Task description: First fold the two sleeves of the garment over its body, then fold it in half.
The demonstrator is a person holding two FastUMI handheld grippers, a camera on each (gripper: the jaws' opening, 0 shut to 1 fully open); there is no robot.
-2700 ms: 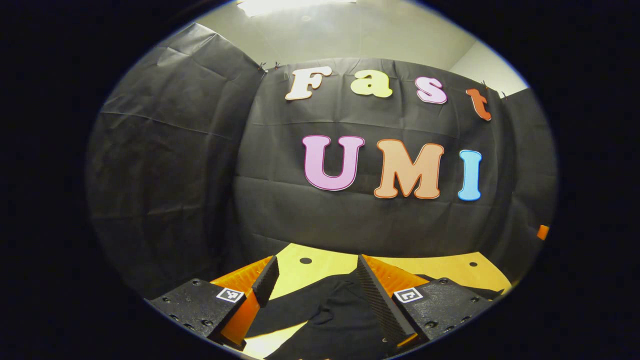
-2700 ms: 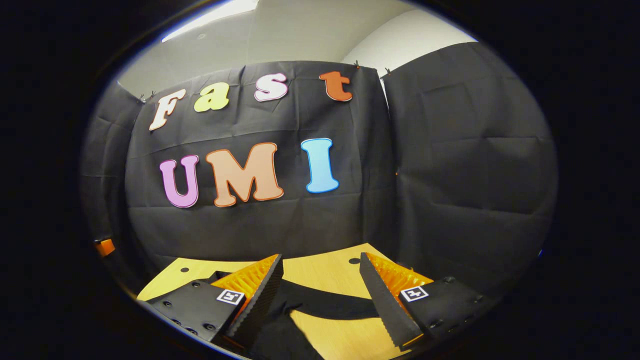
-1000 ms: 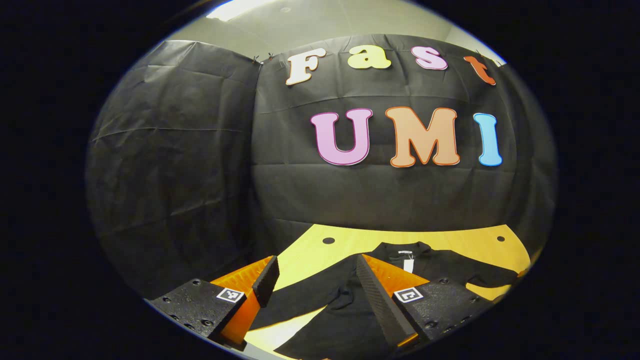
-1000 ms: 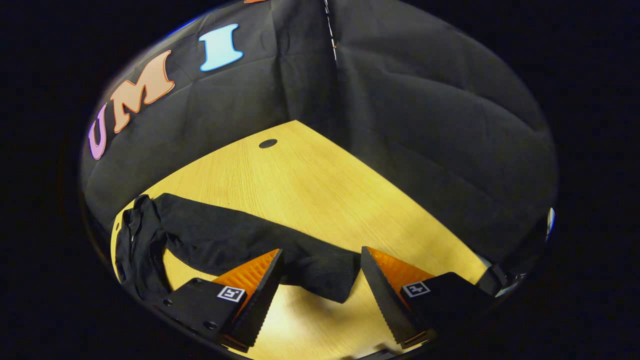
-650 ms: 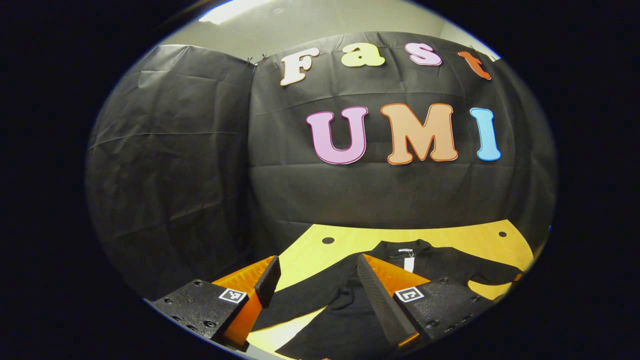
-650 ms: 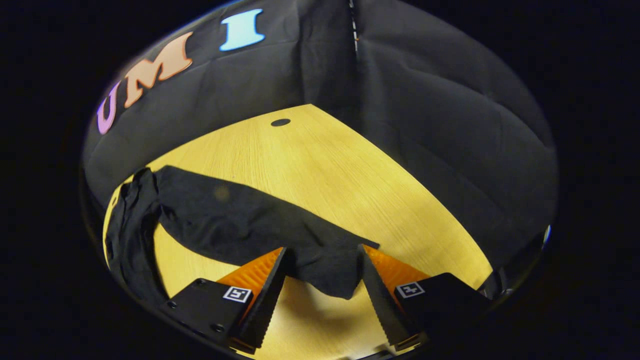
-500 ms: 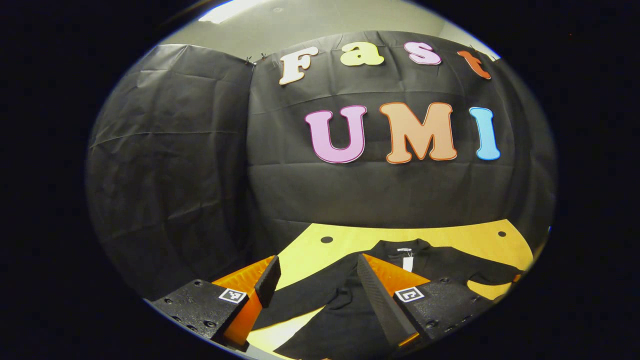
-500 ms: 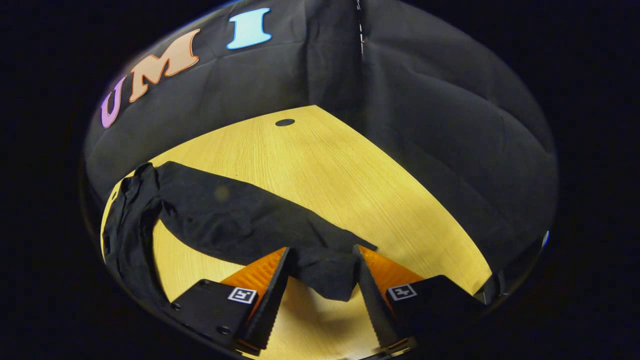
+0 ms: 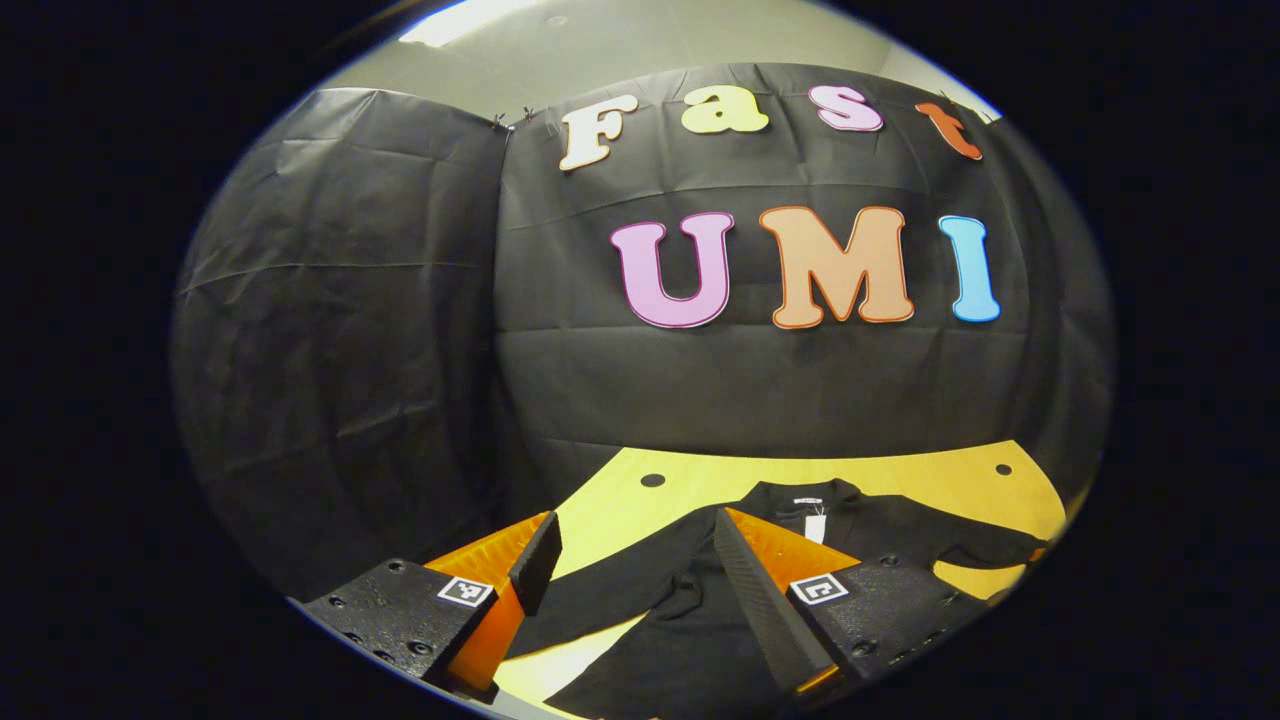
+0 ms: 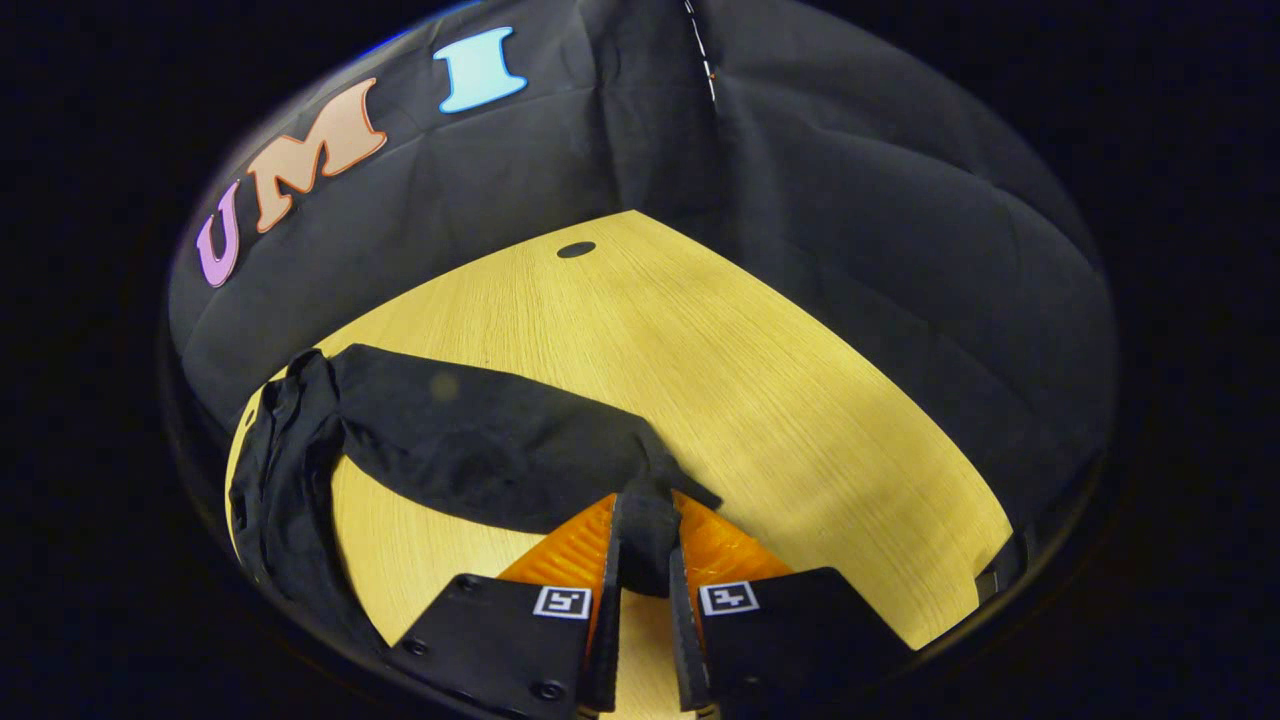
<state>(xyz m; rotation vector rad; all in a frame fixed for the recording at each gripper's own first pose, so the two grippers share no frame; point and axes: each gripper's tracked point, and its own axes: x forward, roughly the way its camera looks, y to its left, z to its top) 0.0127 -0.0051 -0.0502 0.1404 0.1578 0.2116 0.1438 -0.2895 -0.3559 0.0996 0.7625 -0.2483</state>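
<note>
Garment (image 10: 470, 440) sleeve cuff, seemingly, now pinched by right gripper (image 10: 643, 560); left gripper (image 9: 630, 560) stays spread.

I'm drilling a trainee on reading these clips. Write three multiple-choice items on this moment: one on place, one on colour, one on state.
1. Where does the garment lie?
A. on the wooden table
B. on the floor
C. on a hanger

2. What colour is the garment?
A. white
B. black
C. red

3. How does the right tool stand?
A. wide open above the table
B. shut on nothing
C. shut on the sleeve end

Key:
1 A, the cloth is spread over the wooden table.
2 B, it is black in both views.
3 C, the sleeve end sits pinched between both fingers, while the left tool is open.
</note>
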